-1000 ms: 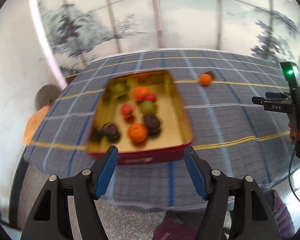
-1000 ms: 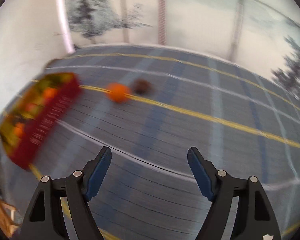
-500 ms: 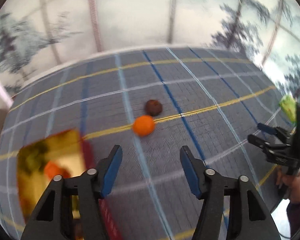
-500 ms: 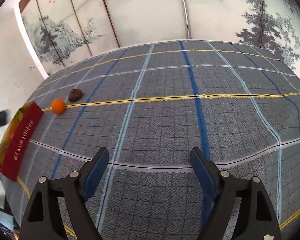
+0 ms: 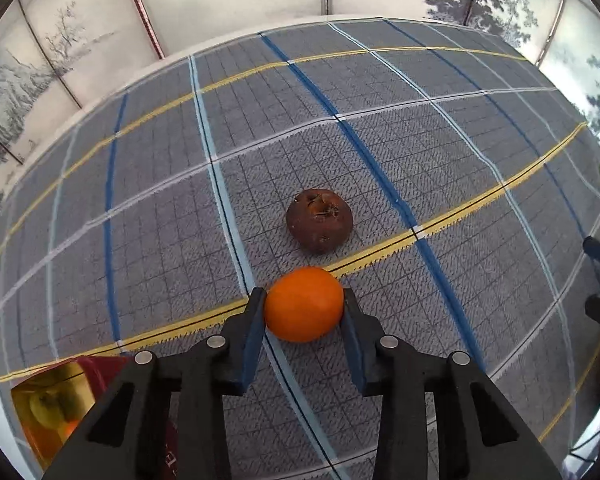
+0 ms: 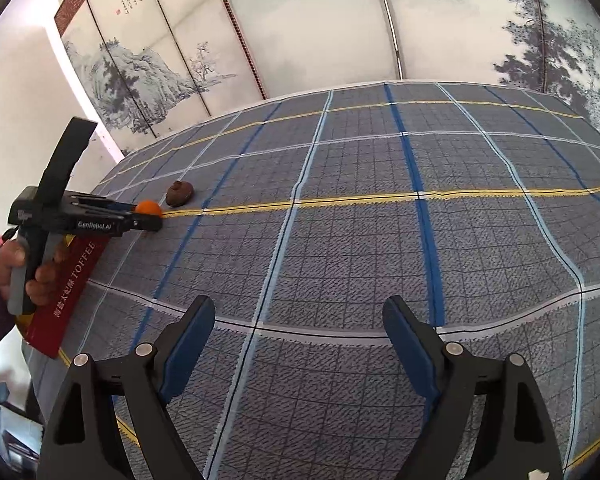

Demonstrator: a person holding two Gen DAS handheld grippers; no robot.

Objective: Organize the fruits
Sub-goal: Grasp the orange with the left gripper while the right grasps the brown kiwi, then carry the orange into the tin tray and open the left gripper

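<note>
A: Progress? The left gripper (image 5: 303,307) had its jaws closing around the orange (image 5: 304,304), which sat on the desk (image 5: 440,152), pads at both its sides. The right gripper (image 6: 298,332) hung with jaws apart, opening, nothing between them.

B: Left to do: that orange and the brown fruit (image 5: 319,220) just beyond it. The tin (image 5: 40,396) at the desk's near-left edge held several fruits; only a corner showed.

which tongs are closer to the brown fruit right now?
Left. The left tongs are closing around the orange fruit, which lies just in front of the brown fruit. The right tongs hover, jaws opening, over bare tablecloth, far off to its side.
</note>
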